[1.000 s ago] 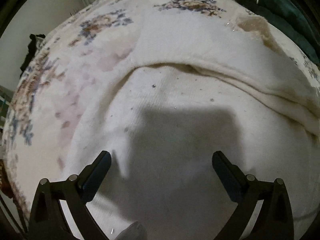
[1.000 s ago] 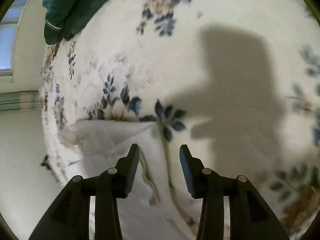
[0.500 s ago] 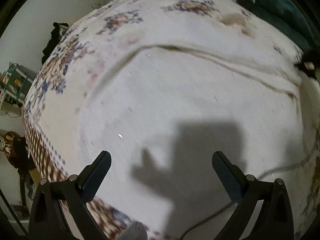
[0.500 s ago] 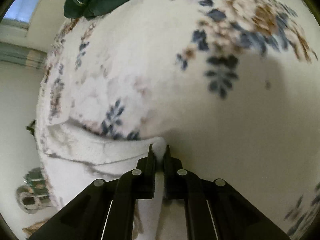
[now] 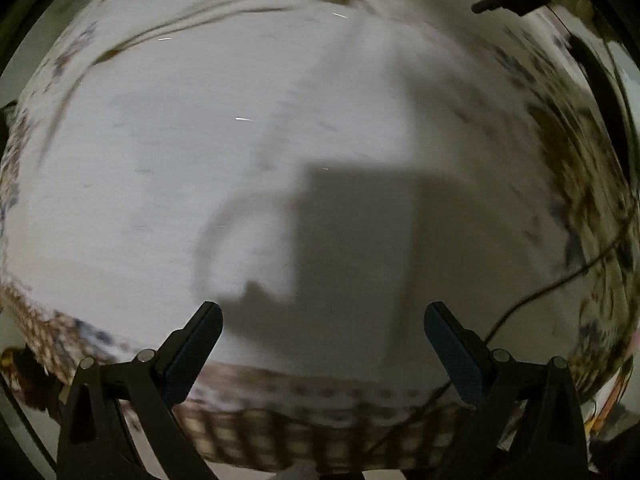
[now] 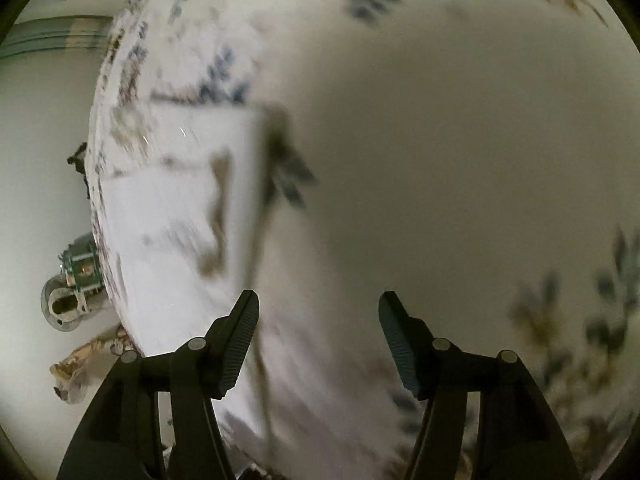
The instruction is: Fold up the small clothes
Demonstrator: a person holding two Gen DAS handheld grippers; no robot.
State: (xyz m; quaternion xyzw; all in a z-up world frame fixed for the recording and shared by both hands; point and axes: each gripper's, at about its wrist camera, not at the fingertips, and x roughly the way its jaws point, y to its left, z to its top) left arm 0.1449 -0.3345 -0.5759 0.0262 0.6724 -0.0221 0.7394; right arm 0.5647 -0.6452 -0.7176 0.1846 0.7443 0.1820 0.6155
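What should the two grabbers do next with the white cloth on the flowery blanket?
Probably reach for an edge of the white cloth to make the next fold. The right gripper is opening with nothing between its fingers, and the left gripper is open and empty above the cloth, which lies on the flowery blanket.

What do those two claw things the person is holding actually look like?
Both are black plastic. The left gripper and the right gripper each have two angular arms studded with round silver pivot pins, ending in flat jaws faced with finely ribbed, slightly bluish pads. No hand or sleeve shows; a thin dark cable trails nearby.
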